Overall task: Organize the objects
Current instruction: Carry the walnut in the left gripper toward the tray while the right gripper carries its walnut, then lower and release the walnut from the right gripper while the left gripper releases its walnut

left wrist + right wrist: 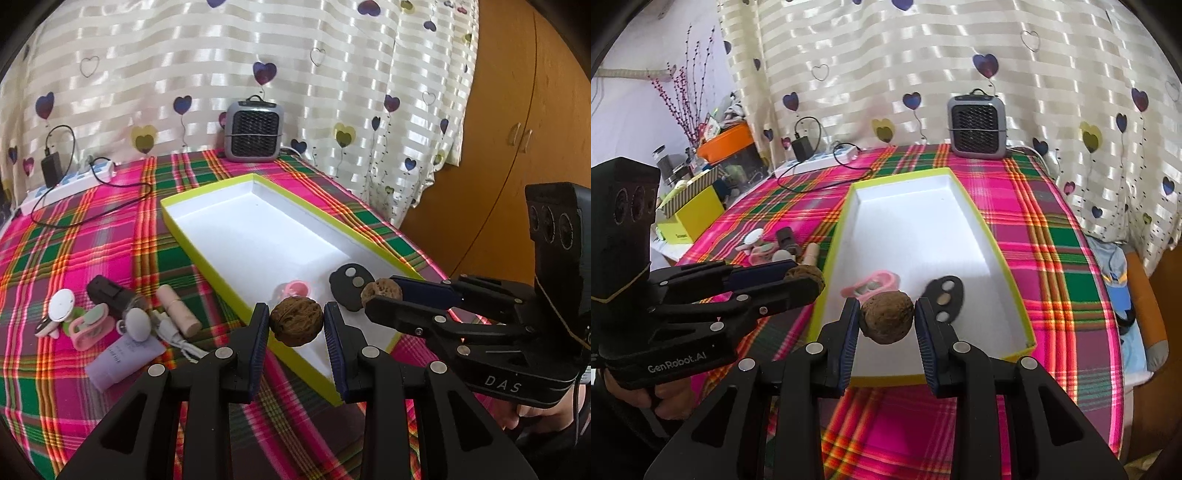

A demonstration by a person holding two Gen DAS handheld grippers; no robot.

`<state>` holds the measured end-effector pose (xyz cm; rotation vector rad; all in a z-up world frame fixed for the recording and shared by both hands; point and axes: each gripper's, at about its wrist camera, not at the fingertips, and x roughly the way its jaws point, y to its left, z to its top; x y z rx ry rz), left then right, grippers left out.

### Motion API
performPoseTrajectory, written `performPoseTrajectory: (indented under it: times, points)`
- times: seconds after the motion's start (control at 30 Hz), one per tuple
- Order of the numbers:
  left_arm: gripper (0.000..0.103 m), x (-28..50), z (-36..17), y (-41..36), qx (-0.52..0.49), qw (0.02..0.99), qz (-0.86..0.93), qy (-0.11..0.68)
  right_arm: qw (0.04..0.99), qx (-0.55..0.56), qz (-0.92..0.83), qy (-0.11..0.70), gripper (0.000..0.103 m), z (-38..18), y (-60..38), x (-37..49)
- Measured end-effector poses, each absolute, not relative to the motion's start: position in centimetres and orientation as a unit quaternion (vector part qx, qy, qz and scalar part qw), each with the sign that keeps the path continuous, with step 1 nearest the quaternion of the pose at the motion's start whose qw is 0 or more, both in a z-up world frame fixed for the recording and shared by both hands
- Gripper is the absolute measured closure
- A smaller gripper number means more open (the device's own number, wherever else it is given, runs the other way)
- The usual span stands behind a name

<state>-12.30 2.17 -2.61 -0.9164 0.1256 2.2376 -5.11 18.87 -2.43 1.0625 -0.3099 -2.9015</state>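
Note:
My left gripper point(296, 325) is shut on a dark brown walnut point(296, 321), held over the near left rim of the yellow-green box point(207, 258). My right gripper point(886, 321) is shut on a paler walnut point(885, 317) above the box's near end point(905, 378). Each gripper shows in the other's view: the right one point(380, 293) with its walnut point(381, 291), the left one point(805, 282) with its walnut point(804, 279). Inside the white-floored box lie a pink clip point(873, 286) and a black oval piece point(943, 295).
Small items lie in a cluster left of the box: a lilac tube point(123, 360), a pink stick point(177, 310), a black clip point(109, 295), a white cable point(173, 334). A grey heater point(255, 131) and a power strip point(70, 186) stand at the back. The table edge point(1115, 332) drops off on the right.

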Motion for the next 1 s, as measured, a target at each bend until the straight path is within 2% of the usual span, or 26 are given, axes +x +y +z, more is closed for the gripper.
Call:
performPoseTrajectory:
  times: [1.0]
  points:
    - [0.075,-12.9,-4.9,6.1,-0.383,0.370,0.842,0.091,-0.011,0.378,-0.921,-0.094,0.071,-4.5,20.6,-7.1]
